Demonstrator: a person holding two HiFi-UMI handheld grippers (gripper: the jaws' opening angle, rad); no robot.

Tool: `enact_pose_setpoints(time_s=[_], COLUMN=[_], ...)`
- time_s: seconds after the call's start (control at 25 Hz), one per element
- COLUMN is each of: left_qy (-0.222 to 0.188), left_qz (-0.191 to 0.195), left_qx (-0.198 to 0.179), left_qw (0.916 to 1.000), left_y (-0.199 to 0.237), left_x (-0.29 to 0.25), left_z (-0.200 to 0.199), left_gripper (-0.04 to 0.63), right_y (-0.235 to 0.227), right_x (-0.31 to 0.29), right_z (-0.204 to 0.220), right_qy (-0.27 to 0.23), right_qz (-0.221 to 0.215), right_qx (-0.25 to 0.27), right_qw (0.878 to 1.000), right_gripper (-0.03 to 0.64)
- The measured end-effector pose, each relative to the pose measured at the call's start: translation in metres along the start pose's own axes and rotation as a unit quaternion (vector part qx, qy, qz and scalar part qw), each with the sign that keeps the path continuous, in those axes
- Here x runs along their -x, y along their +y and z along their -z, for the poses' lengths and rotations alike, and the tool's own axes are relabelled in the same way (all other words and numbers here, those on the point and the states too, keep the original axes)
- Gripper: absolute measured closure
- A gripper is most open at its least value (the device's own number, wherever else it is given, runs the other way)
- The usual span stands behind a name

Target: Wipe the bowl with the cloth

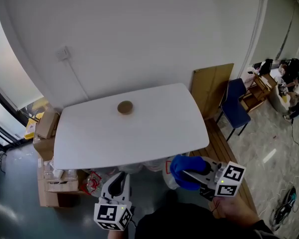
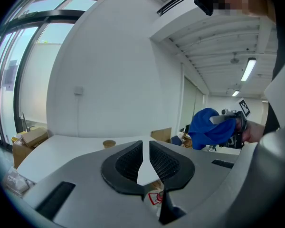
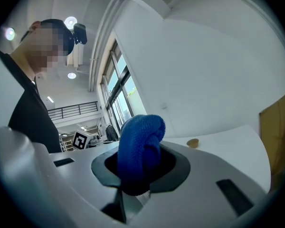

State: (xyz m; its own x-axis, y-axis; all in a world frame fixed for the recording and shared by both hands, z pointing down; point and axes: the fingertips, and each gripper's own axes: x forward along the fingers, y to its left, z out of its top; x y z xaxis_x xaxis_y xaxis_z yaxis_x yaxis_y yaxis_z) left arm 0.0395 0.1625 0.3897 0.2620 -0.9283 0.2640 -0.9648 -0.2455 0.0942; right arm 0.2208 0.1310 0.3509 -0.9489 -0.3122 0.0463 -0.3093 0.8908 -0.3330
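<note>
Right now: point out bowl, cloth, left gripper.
bowl [image 1: 125,107]: head view, its middle.
cloth [image 3: 140,144]: right gripper view, bunched middle.
left gripper [image 2: 146,145]: left gripper view, midway between fingertips.

The bowl [image 1: 125,107] is small, round and brown, and stands alone on the white table [image 1: 154,138], toward its far edge and a little left of middle. The cloth [image 1: 182,180] is blue and nubbly, bunched into a wad. It is pinched in the right gripper [image 1: 189,173] just off the table's near edge, by its right corner.
</note>
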Motion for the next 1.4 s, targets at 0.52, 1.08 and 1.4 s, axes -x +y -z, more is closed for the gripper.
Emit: enact_pose_setpoints(time_s=[0.52, 1.08, 1.4], left_qy=[0.009, 0.016, 0.016], left_qz=[-0.039, 0.013, 0.054], left_qx=[0.019, 0.007, -0.007], left_qw=[0.999, 0.9998, 0.9984], left_y=[0.038, 0.194, 0.272], left_x=[-0.049, -0.109, -0.132], left_z=[-0.002, -0.03, -0.045], left_gripper=[0.543, 0.543, 0.543], right_y=[-0.059, -0.098, -0.101], right_x=[-0.047, -0.211, -0.301], right_z=[0.002, -0.028, -0.03], right_qy=[0.036, 0.026, 0.016], right_qz=[-0.032, 0.004, 0.028], right_qx=[-0.025, -0.019, -0.033], right_qw=[0.999, 0.999, 0.999], right_gripper=[0.535, 0.535, 0.535])
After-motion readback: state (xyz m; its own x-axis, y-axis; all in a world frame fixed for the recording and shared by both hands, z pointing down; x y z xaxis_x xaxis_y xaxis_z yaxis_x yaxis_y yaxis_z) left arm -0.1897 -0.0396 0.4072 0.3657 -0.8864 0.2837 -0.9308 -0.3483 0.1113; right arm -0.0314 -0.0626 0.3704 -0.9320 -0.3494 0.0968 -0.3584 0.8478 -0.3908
